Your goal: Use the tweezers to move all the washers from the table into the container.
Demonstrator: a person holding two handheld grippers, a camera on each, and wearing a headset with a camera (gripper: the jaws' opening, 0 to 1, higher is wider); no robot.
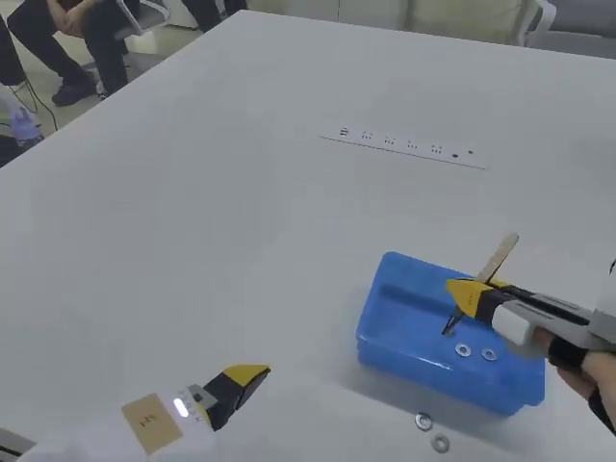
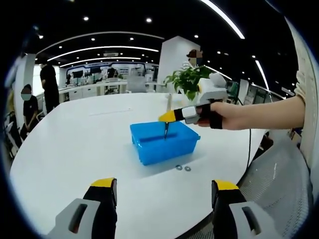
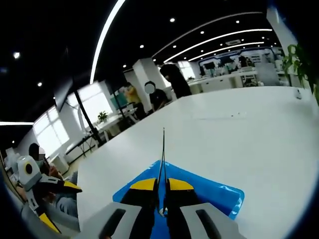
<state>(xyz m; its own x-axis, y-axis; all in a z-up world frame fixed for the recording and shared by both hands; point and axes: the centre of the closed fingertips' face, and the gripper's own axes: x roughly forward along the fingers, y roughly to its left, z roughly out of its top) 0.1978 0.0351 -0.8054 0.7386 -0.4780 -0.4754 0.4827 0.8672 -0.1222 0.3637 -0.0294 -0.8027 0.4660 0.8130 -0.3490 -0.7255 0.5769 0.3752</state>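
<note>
Bright, even office light with soft shadows.
In both gripper views the ceiling light strips (image 2: pixel 99 49) bow with fisheye bending. From the head view the white desk (image 1: pixel 241 212) looks pale and slightly soft, with a faint shadow beneath the blue container (image 1: pixel 404 318).

No writing can be read anywhere. A thin strip (image 1: pixel 404 146) on the white table (image 1: pixel 192 241) carries a row of small dark marks, too small to make out. A tan tag (image 1: pixel 148 422) on the left gripper (image 1: pixel 252 374) bears a faint, illegible mark.
</note>
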